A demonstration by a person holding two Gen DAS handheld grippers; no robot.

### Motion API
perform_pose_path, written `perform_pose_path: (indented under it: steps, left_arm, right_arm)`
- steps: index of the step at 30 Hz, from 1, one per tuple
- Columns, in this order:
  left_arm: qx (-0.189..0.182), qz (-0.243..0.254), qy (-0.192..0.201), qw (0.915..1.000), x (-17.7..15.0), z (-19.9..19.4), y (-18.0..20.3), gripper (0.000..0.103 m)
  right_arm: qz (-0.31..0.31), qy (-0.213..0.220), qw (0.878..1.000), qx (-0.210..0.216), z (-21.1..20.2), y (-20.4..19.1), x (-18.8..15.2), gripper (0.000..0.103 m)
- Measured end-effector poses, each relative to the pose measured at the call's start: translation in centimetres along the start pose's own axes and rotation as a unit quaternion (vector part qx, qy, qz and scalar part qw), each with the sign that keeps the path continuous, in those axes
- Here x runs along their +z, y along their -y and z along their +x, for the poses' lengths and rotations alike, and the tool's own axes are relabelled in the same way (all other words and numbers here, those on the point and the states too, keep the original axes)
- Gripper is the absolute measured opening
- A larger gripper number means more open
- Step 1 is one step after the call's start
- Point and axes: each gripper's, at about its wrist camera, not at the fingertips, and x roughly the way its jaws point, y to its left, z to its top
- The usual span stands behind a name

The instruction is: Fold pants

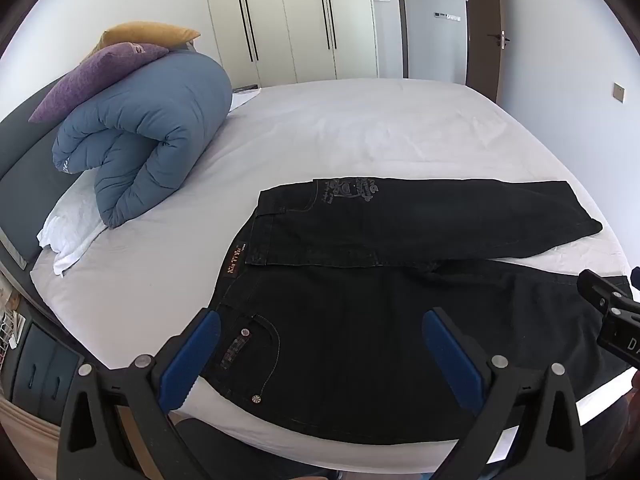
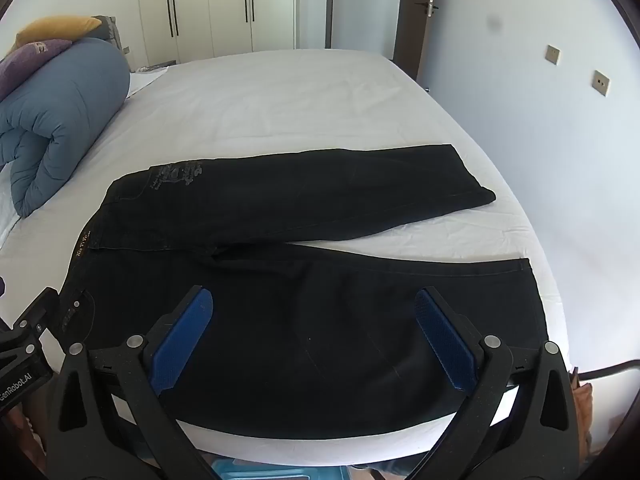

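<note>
Black pants [image 1: 360, 280] are lying flat on the bed [image 1: 320, 128]; our left gripper [image 1: 320, 344] is hovering over the waistband, fingers wide. Right wrist: our right gripper [image 2: 314, 332] is hovering above the near leg, fingers wide, gripping nothing.

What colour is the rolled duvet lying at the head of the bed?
The rolled duvet is blue-grey, a plain colour without pattern. The left wrist view shows it best.
</note>
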Motion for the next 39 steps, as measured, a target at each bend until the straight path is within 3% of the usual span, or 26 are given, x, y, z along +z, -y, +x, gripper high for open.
perform_pose_path:
  steps: [39]
  left_arm:
    - [-0.003, -0.005, 0.001, 1.0, -0.28, 0.22, -0.4, 0.103]
  right_arm:
    - [0.0, -0.001, 1.0, 0.0, 0.15, -0.14, -0.02, 0.103]
